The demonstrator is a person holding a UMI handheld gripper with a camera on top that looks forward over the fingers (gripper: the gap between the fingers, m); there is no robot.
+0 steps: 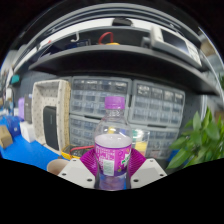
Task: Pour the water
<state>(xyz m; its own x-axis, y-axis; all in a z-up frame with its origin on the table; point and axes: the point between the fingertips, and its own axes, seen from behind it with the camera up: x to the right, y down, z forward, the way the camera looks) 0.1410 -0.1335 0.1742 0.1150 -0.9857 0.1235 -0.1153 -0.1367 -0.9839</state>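
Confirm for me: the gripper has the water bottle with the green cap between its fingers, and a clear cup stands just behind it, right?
Not quite: the bottle has a purple cap, not green, as the gripper view shows. The rest holds: it sits between the fingers of the gripper, and the clear cup stands just behind it.

Clear plastic bottle (113, 145), purple cap on, purple label band, upright, held between the tongs (113, 176) with both pads pressing on its sides. Clear cup (138, 141) with yellowish bottom stands upright just behind bottle, at its 2 o'clock.
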